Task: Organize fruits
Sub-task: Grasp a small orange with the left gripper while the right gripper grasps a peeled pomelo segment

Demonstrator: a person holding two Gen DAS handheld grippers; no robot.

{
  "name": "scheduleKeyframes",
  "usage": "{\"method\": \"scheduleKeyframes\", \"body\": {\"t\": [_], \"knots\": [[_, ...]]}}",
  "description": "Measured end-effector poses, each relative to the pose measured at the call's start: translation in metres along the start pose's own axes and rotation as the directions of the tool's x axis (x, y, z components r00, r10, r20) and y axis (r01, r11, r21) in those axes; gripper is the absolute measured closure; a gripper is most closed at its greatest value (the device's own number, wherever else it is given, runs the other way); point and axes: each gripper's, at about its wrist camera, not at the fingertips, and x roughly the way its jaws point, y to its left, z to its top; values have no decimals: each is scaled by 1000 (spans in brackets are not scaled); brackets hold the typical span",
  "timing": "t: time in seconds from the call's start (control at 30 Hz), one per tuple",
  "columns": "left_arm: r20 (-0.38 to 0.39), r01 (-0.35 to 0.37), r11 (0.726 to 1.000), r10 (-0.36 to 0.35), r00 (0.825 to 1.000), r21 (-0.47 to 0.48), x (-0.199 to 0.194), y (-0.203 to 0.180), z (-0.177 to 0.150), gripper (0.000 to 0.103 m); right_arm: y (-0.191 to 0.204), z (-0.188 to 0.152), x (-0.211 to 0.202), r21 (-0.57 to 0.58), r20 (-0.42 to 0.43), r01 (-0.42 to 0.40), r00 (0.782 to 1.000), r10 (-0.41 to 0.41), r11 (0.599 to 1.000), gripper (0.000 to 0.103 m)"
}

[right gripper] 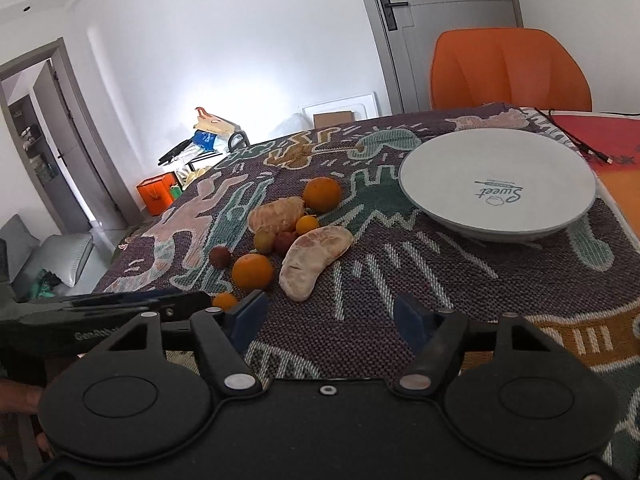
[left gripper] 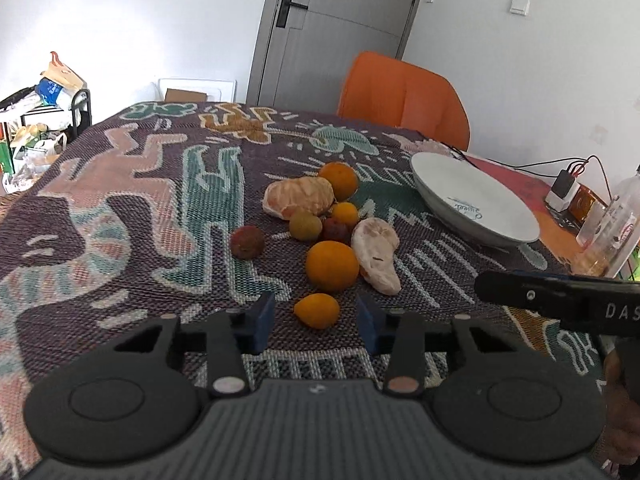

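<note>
A heap of fruit lies on the patterned tablecloth: oranges (left gripper: 332, 265) (right gripper: 253, 271), two peeled citrus pieces (left gripper: 376, 254) (right gripper: 314, 258), small kumquats and dark lychees (left gripper: 247, 241). A small orange kumquat (left gripper: 317, 310) lies just ahead of my left gripper (left gripper: 316, 322), between its open blue pads; it also shows in the right wrist view (right gripper: 225, 301). My right gripper (right gripper: 326, 322) is open and empty over bare cloth, right of the fruit. The empty white plate (left gripper: 480, 204) (right gripper: 440, 184) stands to the right.
An orange chair (left gripper: 404, 94) (right gripper: 510, 70) stands behind the table. A glass bottle (left gripper: 616, 228), cables and a small box (left gripper: 564, 190) sit at the table's right edge. A cluttered rack (left gripper: 40, 120) stands left of the table.
</note>
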Motion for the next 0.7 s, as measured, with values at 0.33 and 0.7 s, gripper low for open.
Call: {"method": "scheduleKeyframes", "body": {"t": [0.33,0.7], "knots": [[-21,-16,1000,16,1000,-5,17,8,3,76,4,7,26,-6,-26,-20,999,20,1000,34],[19,-65,998,65,998,-22,-2,32,15,76,16,15,61,10,-58,-22,998,22,1000,44]]}}
